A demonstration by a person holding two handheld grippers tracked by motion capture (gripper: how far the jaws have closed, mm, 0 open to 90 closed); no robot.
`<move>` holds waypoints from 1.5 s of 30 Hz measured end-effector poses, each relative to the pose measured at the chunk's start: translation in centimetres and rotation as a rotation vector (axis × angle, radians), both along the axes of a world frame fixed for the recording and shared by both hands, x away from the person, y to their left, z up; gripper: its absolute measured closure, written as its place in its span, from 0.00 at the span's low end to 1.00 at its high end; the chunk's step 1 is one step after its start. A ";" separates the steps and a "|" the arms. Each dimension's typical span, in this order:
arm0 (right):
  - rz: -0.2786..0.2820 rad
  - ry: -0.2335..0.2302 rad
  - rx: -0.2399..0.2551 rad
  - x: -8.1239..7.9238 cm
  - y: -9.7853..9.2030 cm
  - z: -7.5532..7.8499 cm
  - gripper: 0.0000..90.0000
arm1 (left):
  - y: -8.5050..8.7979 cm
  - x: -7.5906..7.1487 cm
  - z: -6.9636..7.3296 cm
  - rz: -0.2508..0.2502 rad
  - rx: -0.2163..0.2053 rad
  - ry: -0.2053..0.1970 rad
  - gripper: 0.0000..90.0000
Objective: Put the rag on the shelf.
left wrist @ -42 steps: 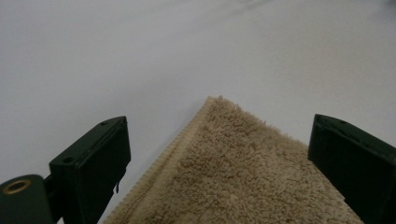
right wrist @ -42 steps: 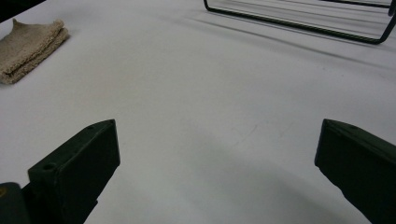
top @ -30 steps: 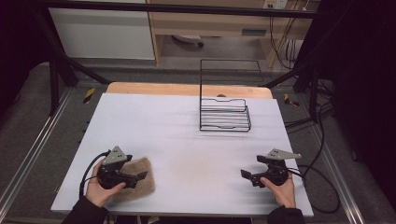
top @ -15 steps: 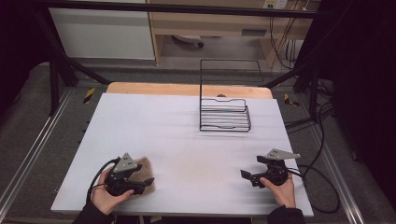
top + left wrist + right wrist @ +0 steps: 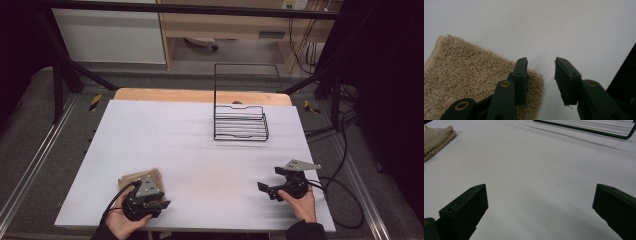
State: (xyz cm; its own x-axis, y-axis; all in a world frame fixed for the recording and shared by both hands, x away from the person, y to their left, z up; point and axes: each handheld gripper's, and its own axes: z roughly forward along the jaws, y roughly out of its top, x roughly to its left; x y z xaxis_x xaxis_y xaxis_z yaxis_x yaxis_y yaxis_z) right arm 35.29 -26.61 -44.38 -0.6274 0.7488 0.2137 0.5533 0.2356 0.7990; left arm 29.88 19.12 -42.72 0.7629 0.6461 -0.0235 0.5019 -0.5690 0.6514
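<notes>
Fuzzy terry cloth [image 5: 469, 82]; matt white table [image 5: 190, 145]; rack [image 5: 241, 125] probably metal.

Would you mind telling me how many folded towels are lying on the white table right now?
1. The beige towel lies near the table's front left edge, partly under the left gripper; no other shows, though the hands could hide something small.

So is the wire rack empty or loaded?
Empty. In the high view the wire rack shows only bare black wires with the table behind them; the towel lies apart.
</notes>
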 end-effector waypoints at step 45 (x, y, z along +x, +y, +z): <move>0.001 0.008 -0.003 0.1 0.2 -0.1 0.01 | -3.3 4.0 2.3 0.111 -0.122 -0.020 0.97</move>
State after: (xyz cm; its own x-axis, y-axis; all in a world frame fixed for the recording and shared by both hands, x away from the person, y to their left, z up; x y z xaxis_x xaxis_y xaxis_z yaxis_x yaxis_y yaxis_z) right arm 35.35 -26.45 -44.50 -0.6263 0.7491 0.2158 0.5591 0.2387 0.7940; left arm 33.93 15.84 -40.42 0.6881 0.7197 -0.0925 0.5437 -0.4269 0.7226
